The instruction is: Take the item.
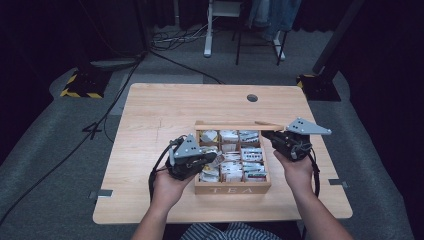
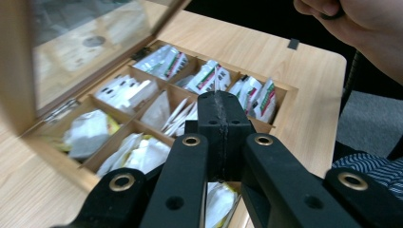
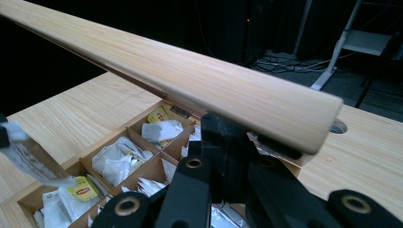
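On the wooden table (image 1: pixel 150 105), left tongs (image 2: pixel 219 102) pinch a tea bag (image 3: pixel 26 159); right tongs (image 3: pixel 223 128) closed.

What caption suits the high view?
Left tool lifts a tea bag from the wooden tea box; right tool holds its lid open.

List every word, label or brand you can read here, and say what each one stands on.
"TEA" — on the front wall of the wooden box.
Yellow tag on a tea bag in a near compartment, right gripper view: carries a red brand mark, too blurred to read.
Packets with red and green print in the far compartments, left gripper view: lettering too small to read.
No other text is legible.
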### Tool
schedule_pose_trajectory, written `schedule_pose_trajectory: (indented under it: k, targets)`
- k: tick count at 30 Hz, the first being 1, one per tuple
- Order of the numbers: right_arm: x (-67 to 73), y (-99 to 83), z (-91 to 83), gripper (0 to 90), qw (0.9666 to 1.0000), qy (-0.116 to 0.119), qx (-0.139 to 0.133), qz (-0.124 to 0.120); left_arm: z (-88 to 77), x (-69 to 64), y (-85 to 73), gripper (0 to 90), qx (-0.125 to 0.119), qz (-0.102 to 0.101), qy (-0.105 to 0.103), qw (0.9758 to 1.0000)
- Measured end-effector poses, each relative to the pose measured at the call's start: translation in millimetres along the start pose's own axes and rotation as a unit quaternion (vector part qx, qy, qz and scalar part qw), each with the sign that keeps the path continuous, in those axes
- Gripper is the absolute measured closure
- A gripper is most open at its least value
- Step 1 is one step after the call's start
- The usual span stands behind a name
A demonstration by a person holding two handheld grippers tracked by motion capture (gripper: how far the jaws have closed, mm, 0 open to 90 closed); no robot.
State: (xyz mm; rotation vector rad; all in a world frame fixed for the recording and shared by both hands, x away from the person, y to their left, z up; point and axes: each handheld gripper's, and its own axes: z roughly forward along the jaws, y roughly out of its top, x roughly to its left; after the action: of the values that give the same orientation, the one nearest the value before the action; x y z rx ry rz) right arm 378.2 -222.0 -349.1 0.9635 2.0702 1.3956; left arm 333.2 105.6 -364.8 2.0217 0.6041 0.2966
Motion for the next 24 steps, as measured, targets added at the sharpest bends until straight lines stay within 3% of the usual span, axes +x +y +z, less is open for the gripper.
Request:
schedule_pose_trajectory:
  k: [13, 24]
  targets:
    - [-1.1, 0.8, 0.4, 89.5, 1.0000, 0.003, -0.001, 0.002, -23.6, 8.8, -4.7, 89.6, -0.005, -0.012, 0.022, 0.9997]
    - [-0.9, 1.0, 0.0, 89.4, 1.0000, 0.001, -0.002, 0.001, -41.9, 20.3, -11.3, 89.6, -0.006, -0.025, 0.055, 0.9982]
